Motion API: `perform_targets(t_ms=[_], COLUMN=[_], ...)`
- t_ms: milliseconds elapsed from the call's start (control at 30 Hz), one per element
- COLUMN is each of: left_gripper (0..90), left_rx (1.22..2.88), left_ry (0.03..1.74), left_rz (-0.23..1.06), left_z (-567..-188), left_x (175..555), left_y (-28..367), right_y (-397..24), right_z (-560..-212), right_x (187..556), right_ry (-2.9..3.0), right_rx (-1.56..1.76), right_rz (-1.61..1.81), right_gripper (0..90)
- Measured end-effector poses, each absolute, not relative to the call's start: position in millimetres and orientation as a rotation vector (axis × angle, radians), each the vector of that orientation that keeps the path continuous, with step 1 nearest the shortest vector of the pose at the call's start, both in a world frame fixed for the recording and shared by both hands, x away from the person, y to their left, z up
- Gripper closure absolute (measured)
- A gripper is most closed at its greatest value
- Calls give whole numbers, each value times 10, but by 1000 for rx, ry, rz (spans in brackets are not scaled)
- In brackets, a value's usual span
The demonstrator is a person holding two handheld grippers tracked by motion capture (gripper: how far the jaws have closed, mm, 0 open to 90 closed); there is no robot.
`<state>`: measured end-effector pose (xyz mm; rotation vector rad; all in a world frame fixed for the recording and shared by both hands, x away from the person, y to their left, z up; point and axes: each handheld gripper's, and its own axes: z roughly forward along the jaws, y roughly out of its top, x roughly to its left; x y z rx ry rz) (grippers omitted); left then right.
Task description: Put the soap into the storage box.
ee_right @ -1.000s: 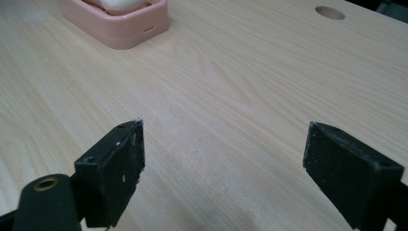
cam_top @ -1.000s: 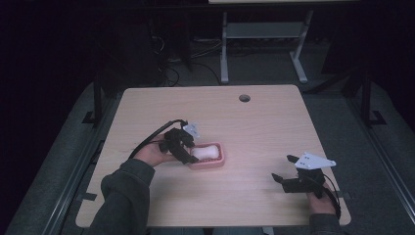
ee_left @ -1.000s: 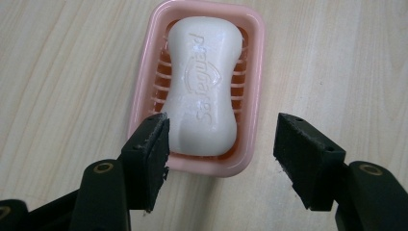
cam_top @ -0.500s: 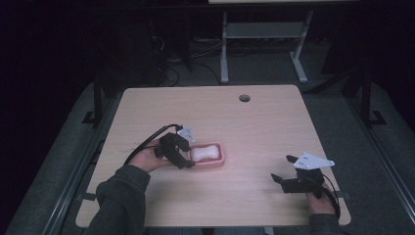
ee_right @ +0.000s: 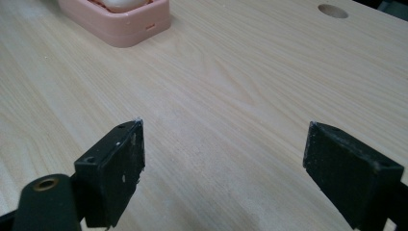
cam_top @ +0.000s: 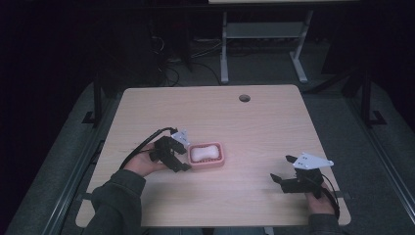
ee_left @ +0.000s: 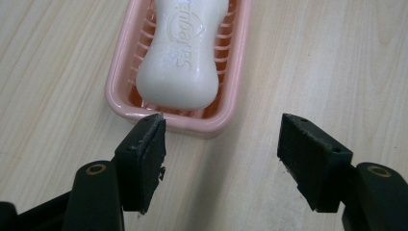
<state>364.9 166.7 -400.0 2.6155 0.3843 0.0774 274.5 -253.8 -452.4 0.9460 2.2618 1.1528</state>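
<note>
Carefully: your left gripper [ee_left: 221, 159] has just been opening its fingers wide, empty, beside the dish [ee_left: 120, 94]. The soap [ee_left: 185, 53] inside looks hard, slippery; grip its narrow waist. Right gripper [ee_right: 226, 168]: wide, empty.

Dark room, light wooden table [cam_top: 254, 122], grey floor [cam_top: 342, 103], white metal frame [cam_top: 264, 34] behind

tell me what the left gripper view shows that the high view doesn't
Left gripper view alone: raised lettering on the white soap bar, the ribbed floor of the pink soap dish, and the left gripper with its jaws apart and nothing between them; they have just been opening.

High view alone: the whole table with its round hole, the person's left hand, and the right gripper off to the side, jaws open.

Both: soap lying in the dish on the wooden tabletop, close to the left gripper.
</note>
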Motion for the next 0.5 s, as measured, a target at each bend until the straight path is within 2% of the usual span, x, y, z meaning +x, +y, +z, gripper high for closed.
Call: perform_targets(t_ms=[500], left_gripper=[327], left_rx=[2612], left_ry=[385], left_rz=[85], left_z=[-4049], left_x=[3530], left_y=[1791], right_y=[-2539], right_z=[-4526], right_x=[2747], right_ry=[2260], right_rx=[948], right_rz=[1149], right_gripper=[137])
